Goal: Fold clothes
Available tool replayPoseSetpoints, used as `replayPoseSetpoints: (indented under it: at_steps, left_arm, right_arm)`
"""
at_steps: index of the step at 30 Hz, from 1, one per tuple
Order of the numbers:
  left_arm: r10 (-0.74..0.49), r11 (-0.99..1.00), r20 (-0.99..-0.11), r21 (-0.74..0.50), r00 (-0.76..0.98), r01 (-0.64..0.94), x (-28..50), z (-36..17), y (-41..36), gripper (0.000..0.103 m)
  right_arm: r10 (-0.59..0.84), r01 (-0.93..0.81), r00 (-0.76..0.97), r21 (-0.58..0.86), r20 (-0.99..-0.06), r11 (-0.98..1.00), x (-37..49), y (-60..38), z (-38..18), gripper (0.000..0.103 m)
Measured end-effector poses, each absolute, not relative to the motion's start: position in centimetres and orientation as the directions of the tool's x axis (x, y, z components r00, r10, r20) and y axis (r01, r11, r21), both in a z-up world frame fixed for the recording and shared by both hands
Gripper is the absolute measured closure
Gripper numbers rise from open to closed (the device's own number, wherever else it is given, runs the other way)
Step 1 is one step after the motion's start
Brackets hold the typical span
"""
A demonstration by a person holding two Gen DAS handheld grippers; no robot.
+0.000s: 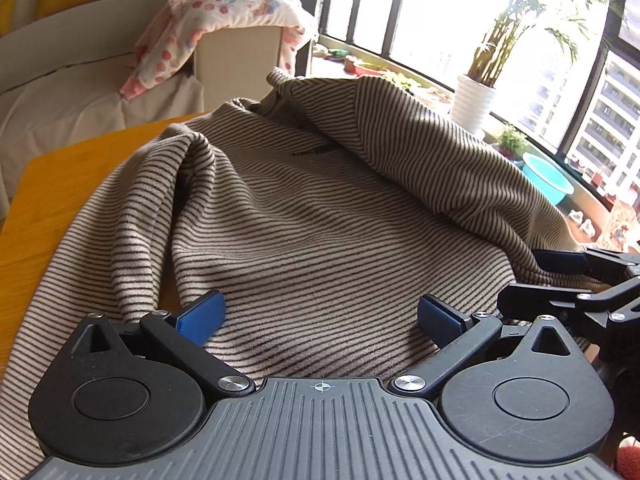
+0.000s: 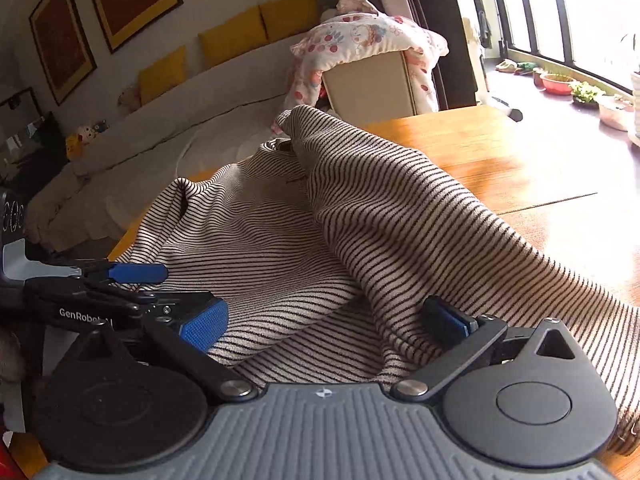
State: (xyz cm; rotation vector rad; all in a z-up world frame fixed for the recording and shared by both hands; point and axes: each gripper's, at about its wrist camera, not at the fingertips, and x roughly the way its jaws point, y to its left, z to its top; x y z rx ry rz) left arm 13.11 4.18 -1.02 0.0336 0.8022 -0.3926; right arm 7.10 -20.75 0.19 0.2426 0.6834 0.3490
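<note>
A beige garment with thin dark stripes (image 1: 320, 216) lies rumpled on a wooden table (image 1: 60, 200). Its right part is folded over the middle. My left gripper (image 1: 320, 318) is open, its blue pads wide apart just above the near hem. My right gripper (image 2: 324, 320) is open too, over the same near edge of the garment (image 2: 360, 220). It appears at the right edge of the left wrist view (image 1: 560, 280); the left gripper shows at the left of the right wrist view (image 2: 132, 280). Neither holds cloth.
A sofa (image 2: 168, 120) with yellow cushions and a floral blanket (image 2: 360, 36) stands beyond the table. Windows, potted plants (image 1: 476, 100) and a teal basin (image 1: 548, 178) are to the right. Bare tabletop (image 2: 520, 168) lies right of the garment.
</note>
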Motion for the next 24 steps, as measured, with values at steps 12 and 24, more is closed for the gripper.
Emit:
replayPoseSetpoints:
  at_steps: [12,24]
  left_arm:
    - [-0.353,0.935,-0.692,-0.233,0.630,0.269,14.0,-0.6,5.0,0.000]
    - [-0.343,0.933,-0.658,-0.153,0.670,0.327,7.3,4.0,8.3,0.000]
  right_arm:
    - [0.589,-0.298,0.644,0.549,-0.488,0.781,9.6,-25.1,-0.5,0.000]
    - [0.351,-0.467,0.711,-0.036,-0.609,0.883,3.4,-24.1,5.6,0.000]
